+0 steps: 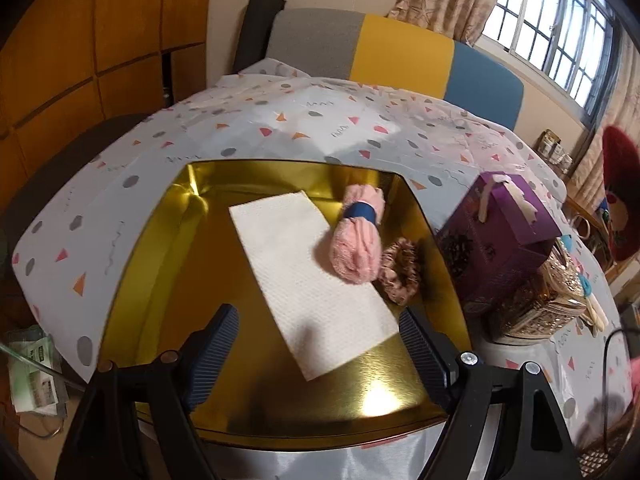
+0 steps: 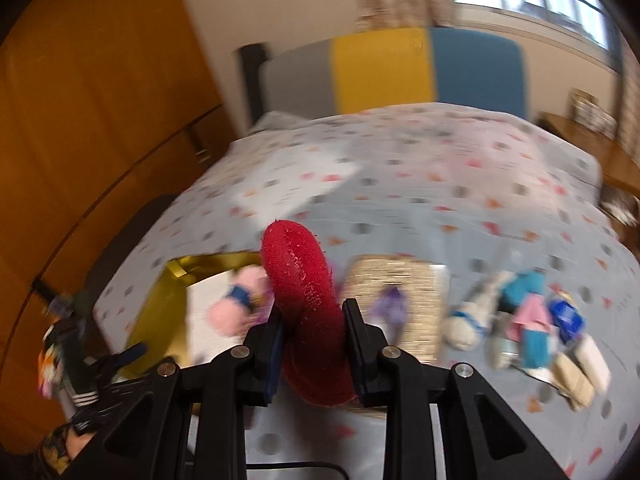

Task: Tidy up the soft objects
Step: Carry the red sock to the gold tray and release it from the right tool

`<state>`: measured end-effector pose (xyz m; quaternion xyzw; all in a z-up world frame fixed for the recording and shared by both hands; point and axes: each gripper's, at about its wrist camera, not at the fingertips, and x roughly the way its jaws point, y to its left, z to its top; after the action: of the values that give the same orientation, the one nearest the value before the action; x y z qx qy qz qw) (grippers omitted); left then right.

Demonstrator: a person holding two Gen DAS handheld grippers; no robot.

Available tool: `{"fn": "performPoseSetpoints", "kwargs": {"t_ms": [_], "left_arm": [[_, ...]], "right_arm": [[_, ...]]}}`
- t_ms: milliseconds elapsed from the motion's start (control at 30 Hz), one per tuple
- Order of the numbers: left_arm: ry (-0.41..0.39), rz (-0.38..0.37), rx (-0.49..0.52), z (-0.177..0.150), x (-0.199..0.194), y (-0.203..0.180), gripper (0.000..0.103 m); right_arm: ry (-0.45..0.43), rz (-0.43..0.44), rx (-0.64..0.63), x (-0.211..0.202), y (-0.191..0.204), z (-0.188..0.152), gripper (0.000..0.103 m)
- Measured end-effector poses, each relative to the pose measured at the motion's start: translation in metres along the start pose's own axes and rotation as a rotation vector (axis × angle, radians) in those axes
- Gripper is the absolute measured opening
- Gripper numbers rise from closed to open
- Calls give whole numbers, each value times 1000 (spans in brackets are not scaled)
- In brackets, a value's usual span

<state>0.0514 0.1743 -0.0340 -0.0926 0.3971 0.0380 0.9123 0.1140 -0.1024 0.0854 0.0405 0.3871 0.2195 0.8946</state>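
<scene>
In the left wrist view a gold tray [image 1: 160, 264] holds a white paper towel [image 1: 296, 264], a pink yarn skein [image 1: 356, 244] with a blue band, and a brownish scrunchie [image 1: 400, 276]. My left gripper [image 1: 318, 316] hovers open over the tray's near end with nothing between its fingers. My right gripper [image 2: 313, 310] is shut on a red fuzzy ring [image 2: 296, 260], held upright above the table to the right of the tray [image 2: 172, 284]. The pink skein [image 2: 234, 310] shows behind it. The red ring [image 1: 620, 200] also appears at the left wrist view's right edge.
A purple box [image 1: 496, 232] and a glittery gold bag [image 1: 536, 304] stand right of the tray. Several loose soft items [image 2: 528, 320], among them a white skein [image 2: 468, 316], lie on the patterned tablecloth [image 2: 400, 184]. A striped chair back [image 1: 400, 48] stands beyond the table.
</scene>
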Motion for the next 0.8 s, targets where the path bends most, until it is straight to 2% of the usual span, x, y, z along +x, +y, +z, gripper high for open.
{"fn": "performPoseSetpoints", "kwargs": {"t_ms": [167,333,600,800], "left_arm": [[-10,26,-36,-1,-3,18,83],[-13,50,-82,-4,-5,37,83],[-21,73,-89,-6,-8,48,83],[-52,94,-51,-4,-16,43,84]], "right_arm": [[65,125,-106,27,62,-10,27],[175,177,-165,73,103,-35,27],[338,148,-168,144,120,-73,30],[380,84,-201,163,121,-94,45]]}}
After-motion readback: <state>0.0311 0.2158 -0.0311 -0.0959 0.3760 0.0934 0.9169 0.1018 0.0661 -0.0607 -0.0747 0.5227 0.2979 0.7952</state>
